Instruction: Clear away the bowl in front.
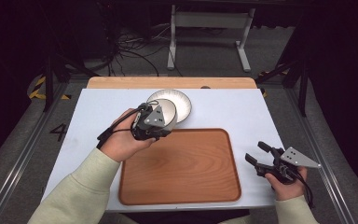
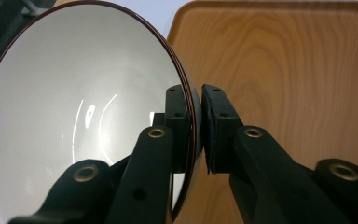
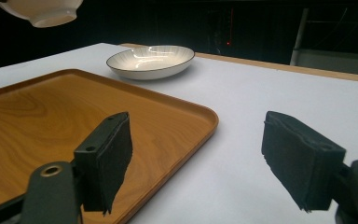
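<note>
A white bowl (image 2: 74, 116) with a thin dark rim hangs tilted in the air, and my left gripper (image 2: 194, 126) is shut on its rim, one jaw inside and one outside. In the high view that bowl (image 1: 168, 111) is over the far edge of a wooden tray (image 1: 179, 168), just in front of a shallow white plate (image 1: 182, 101) on the table. My right gripper (image 1: 259, 157) stands open right of the tray, low over the white table top, with nothing between its jaws. In the right gripper view the tray (image 3: 51, 116) lies ahead-left, the plate (image 3: 151, 60) beyond it, the bowl (image 3: 42, 11) high at top left.
The tray is bare inside. The white table top (image 1: 242, 112) has open room right of the plate and tray. A bare wooden strip (image 1: 121, 82) runs along the far edge, with a metal stand (image 1: 209, 28) and cables on the floor behind.
</note>
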Tool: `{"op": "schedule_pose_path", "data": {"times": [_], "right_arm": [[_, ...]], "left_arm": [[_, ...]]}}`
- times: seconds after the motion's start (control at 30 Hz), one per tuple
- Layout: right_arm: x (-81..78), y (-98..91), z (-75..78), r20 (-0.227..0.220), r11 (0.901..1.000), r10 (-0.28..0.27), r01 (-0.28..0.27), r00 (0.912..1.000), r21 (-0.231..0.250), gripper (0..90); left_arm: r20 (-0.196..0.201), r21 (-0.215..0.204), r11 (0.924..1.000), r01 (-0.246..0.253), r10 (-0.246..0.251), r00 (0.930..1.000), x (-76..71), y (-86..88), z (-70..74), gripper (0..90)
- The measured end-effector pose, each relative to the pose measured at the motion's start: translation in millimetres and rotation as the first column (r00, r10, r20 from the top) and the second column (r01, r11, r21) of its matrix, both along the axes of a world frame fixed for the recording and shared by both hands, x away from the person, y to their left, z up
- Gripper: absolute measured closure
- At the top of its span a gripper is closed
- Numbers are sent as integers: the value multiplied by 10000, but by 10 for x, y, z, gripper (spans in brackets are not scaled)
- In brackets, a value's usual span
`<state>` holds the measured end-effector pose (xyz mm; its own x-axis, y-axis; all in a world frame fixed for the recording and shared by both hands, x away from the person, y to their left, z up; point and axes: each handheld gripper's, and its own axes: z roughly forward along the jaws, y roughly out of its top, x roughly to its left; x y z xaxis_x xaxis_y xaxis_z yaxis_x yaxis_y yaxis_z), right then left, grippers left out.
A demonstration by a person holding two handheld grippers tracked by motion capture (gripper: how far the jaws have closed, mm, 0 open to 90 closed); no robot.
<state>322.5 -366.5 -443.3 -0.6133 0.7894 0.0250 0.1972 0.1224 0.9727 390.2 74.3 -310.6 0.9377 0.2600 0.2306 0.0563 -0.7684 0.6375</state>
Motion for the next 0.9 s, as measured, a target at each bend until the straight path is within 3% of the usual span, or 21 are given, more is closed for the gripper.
{"op": "schedule_pose_path", "data": {"times": [0.63, 0.9], "right_arm": [[-1, 7, -2, -7, 10000, 21, -21, 10000, 18, 248], [-1, 11, -2, -11, 10000, 18, -18, 10000, 9, 248]], "left_arm": [[-68, 70, 9970, 775, -774, 9970, -203, -40, -89, 822], [-359, 190, 9944, 1036, -1029, 9940, -229, -48, -175, 822]]}}
